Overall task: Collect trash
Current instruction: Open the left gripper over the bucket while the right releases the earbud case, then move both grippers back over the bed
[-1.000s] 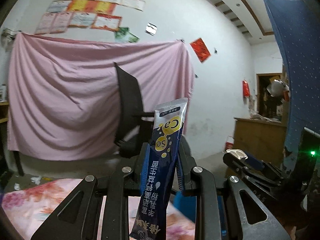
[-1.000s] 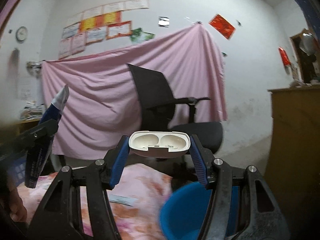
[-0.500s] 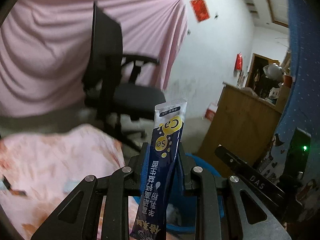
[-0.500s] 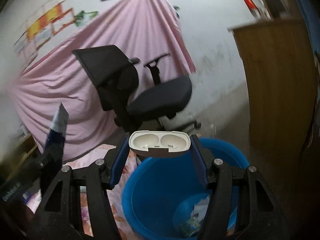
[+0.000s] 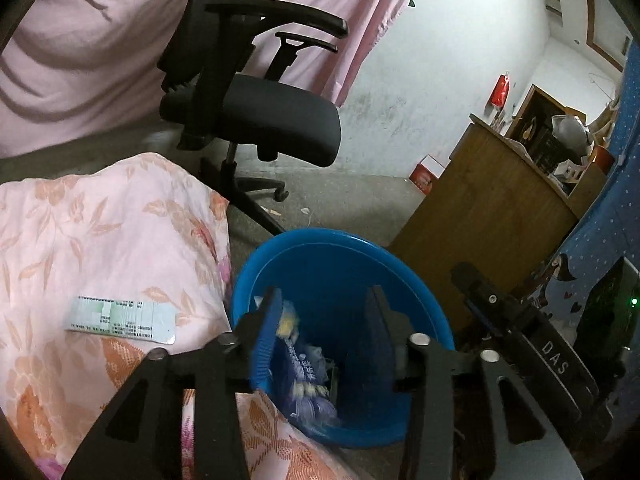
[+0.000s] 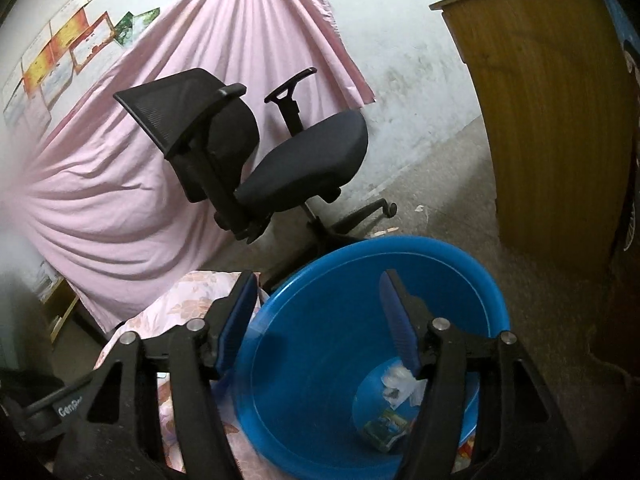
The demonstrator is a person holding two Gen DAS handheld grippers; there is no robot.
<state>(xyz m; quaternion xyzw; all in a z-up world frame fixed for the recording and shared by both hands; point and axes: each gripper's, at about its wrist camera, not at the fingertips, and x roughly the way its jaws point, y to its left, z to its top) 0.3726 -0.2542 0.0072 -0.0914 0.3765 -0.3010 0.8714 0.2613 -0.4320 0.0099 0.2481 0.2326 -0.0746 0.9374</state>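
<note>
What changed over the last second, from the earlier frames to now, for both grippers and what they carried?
Both grippers tipped down over the blue bucket. The left gripper has just been opening: the dark blue sachet is loose and blurred, dropping into the bucket. The right gripper opened too; its white case is gone and nothing is between its jaws. The paper slip stays on the floral cloth.
</note>
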